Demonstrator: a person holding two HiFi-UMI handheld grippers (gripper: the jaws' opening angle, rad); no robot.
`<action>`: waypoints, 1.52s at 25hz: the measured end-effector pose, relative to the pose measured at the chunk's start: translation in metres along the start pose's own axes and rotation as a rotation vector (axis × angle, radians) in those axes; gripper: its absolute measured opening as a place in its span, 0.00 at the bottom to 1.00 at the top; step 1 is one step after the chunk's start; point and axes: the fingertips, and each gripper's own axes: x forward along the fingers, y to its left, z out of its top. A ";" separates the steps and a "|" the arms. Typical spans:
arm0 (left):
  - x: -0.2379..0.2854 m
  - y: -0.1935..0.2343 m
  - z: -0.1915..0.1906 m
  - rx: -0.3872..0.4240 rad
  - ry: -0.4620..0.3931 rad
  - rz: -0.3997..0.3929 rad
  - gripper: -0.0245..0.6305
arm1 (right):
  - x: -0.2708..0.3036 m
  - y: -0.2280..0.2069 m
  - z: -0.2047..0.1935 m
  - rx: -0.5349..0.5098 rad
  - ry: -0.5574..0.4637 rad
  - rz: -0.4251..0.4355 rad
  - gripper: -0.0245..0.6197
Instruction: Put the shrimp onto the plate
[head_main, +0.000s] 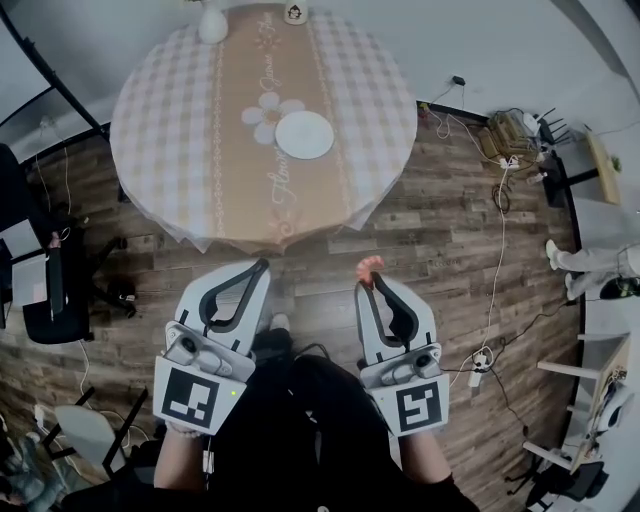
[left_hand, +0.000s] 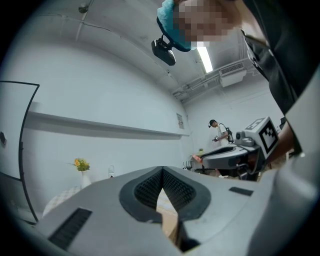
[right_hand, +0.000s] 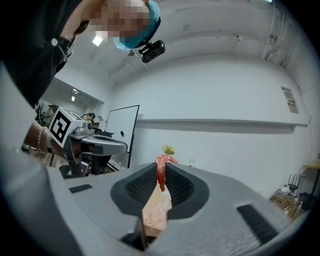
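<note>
A red-orange shrimp (head_main: 368, 267) sticks out from the tips of my right gripper (head_main: 371, 283), which is shut on it; in the right gripper view the shrimp (right_hand: 161, 171) is pinched between the dark pads. The white plate (head_main: 304, 134) lies on the round checked table (head_main: 160, 110), well ahead of both grippers. My left gripper (head_main: 262, 266) is held beside the right one, shut with nothing between its jaws. Both grippers hover over the wooden floor, short of the table's near edge. From the left gripper view the right gripper (left_hand: 200, 159) shows with the shrimp at its tip.
A white vase (head_main: 212, 24) with yellow flowers (left_hand: 80, 164) stands at the table's far side. Cables and a power strip (head_main: 482, 358) lie on the floor at right. A black chair (head_main: 55, 290) is at left. Another person (left_hand: 220, 133) stands in the background.
</note>
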 end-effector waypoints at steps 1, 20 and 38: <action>0.001 0.004 -0.001 0.001 -0.001 0.003 0.04 | 0.004 0.001 0.000 0.000 0.002 0.002 0.10; 0.011 0.030 -0.005 -0.001 -0.029 0.014 0.04 | 0.023 -0.012 -0.002 -0.019 0.019 -0.042 0.10; 0.065 0.044 -0.006 -0.010 0.014 0.102 0.04 | 0.067 -0.065 -0.007 -0.008 -0.013 0.059 0.10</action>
